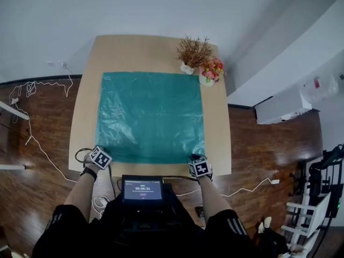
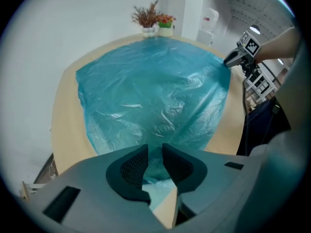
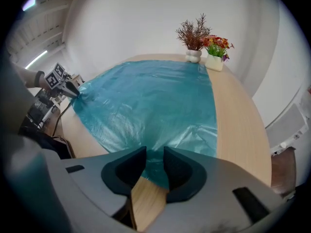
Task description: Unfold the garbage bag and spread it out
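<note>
Garbage bag (image 1: 150, 117) is found fully unfolded and laid flat on the table (image 1: 83, 106). The teal film is wrinkled and most of the tabletop is covered by it. Its far right corner is seen just beside 2 potted plants (image 1: 200, 61) at the table's far edge.

Hand pose: both forearms are held forward from the body, roughly parallel. Both grippers are pointed steeply down at the table's near edge, marker cubes turned up toward the head camera.

- Left gripper (image 1: 101, 159) is placed at the bag's near left corner, wrist bent down and the forearm angled slightly inward.
- Right gripper (image 1: 199, 168) is placed at the bag's near right corner, close to the table's edge.

Jaws:
- Left: held slightly apart with a narrow gap. The bag's corner film is seen inside the gap, but no pad is seen pressed on it.
- Right: held apart, gap a little wider. The bag's edge is seen between the jaws, not pinched, with bare wood visible below them.

A small lit screen (image 1: 142, 188) is seen at the person's chest, between the 2 arms.
</note>
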